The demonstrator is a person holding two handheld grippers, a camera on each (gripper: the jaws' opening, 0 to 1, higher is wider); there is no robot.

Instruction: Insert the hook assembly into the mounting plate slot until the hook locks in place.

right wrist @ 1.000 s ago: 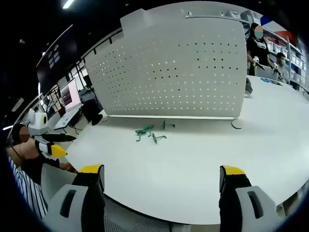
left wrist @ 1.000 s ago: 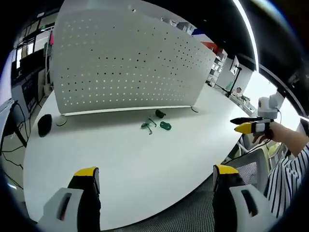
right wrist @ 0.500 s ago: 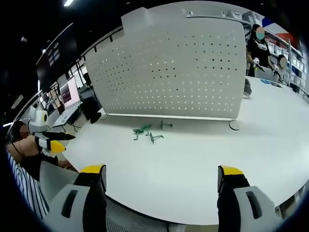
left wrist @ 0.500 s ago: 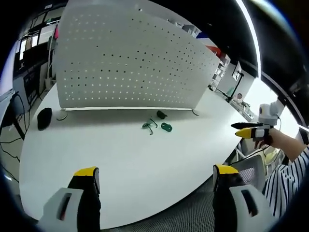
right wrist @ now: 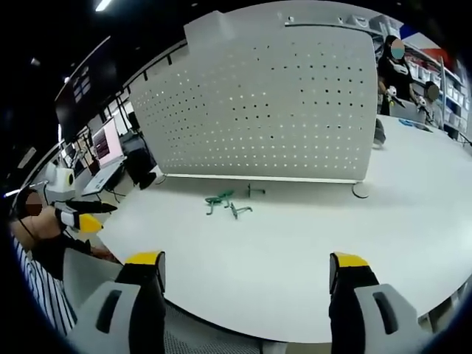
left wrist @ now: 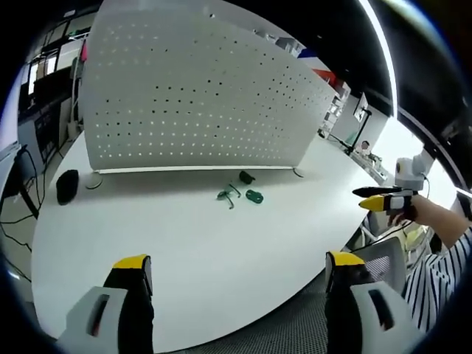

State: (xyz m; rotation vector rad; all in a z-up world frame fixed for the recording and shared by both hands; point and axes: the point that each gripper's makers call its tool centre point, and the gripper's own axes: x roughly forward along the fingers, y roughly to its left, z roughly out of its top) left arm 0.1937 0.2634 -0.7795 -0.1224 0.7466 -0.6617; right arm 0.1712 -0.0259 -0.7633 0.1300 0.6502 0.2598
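- L gripper [left wrist: 237, 271]: jaws spread wide, nothing between them, held over the near edge of the white table [left wrist: 184, 243]. In the right gripper view it shows at far left [right wrist: 80, 216], yellow tips, a person's hand around it, off the table edge.
- R gripper [right wrist: 249, 267]: jaws also wide apart, nothing held, over the near table edge. In the left gripper view it sits at far right [left wrist: 382, 198], held by a hand, striped sleeve [left wrist: 442, 284] below it.
- Hook parts: small green pieces lying loose on the table, just in front of the pegboard [left wrist: 192, 96]. In the left gripper view: green hook [left wrist: 229, 194], a green loop-shaped bit [left wrist: 254, 196] just beside it, a dark bit [left wrist: 246, 177] nearer the board. In the right gripper view the same cluster [right wrist: 221, 201] plus a small dark piece [right wrist: 254, 191] closer to the board. Too small to tell the exact shapes.
- Parts well apart from both grippers; neither touches them.
- Pegboard: white, perforated, upright on the table; also in the right gripper view [right wrist: 265, 103].
- Black object [left wrist: 67, 186] on the table near the board's left end, beside a round foot [left wrist: 94, 182].
- People [right wrist: 394, 70] stand behind the board's right end.
- Monitors [right wrist: 107, 144] at left in the right gripper view.
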